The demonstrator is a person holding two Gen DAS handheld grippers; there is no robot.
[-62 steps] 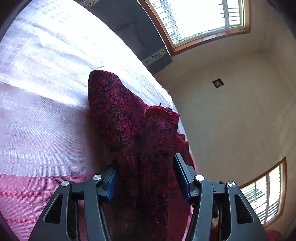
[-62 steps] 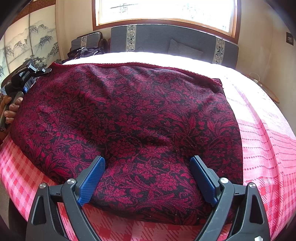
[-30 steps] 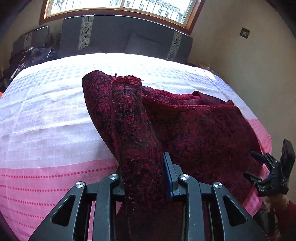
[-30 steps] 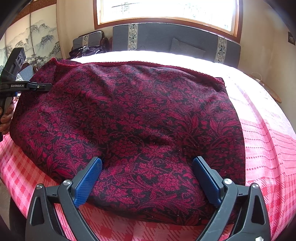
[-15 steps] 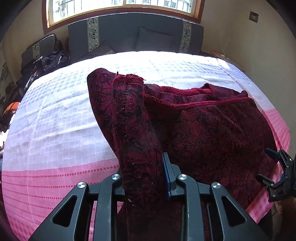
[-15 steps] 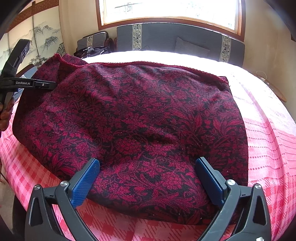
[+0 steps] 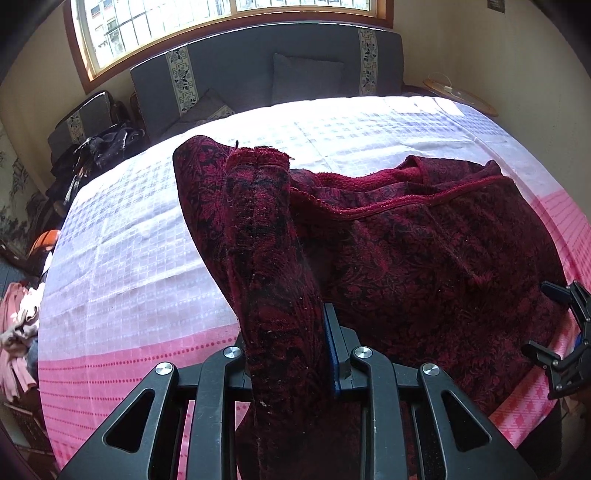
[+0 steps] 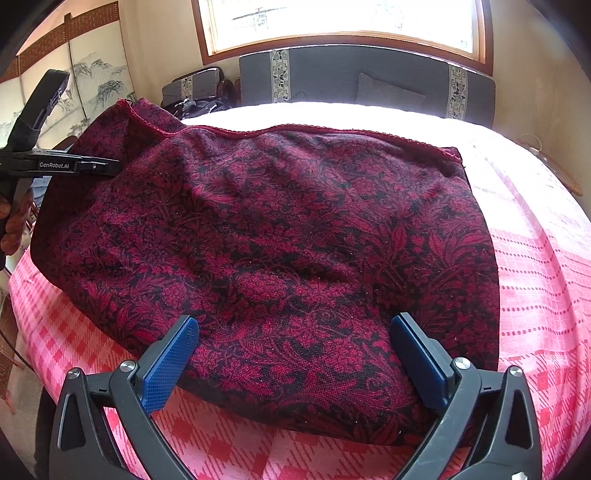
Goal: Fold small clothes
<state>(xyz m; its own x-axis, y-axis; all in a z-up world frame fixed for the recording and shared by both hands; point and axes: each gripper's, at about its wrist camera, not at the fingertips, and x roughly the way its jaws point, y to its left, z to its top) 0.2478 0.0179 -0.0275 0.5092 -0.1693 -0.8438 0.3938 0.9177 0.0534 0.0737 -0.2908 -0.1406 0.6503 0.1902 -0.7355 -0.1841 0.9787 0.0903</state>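
Sunlight from a wide window [image 8: 343, 26] is thrown over a bed [image 8: 535, 280] covered in a pink and white checked sheet, with a grey headboard [image 7: 266, 70] behind it. On the bed a dark red floral garment [image 8: 280, 236] is spread, one corner of it lifted at the left. That raised fold [image 7: 273, 280] is clamped between the jaws of the left hand-held gripper [image 7: 291, 354]. The right hand-held gripper [image 8: 295, 354] is held with its blue pads [image 8: 170, 365] wide apart, the near edge of the garment lying between them, unpinched. Piled clothes [image 7: 99, 151] are seen beside the headboard
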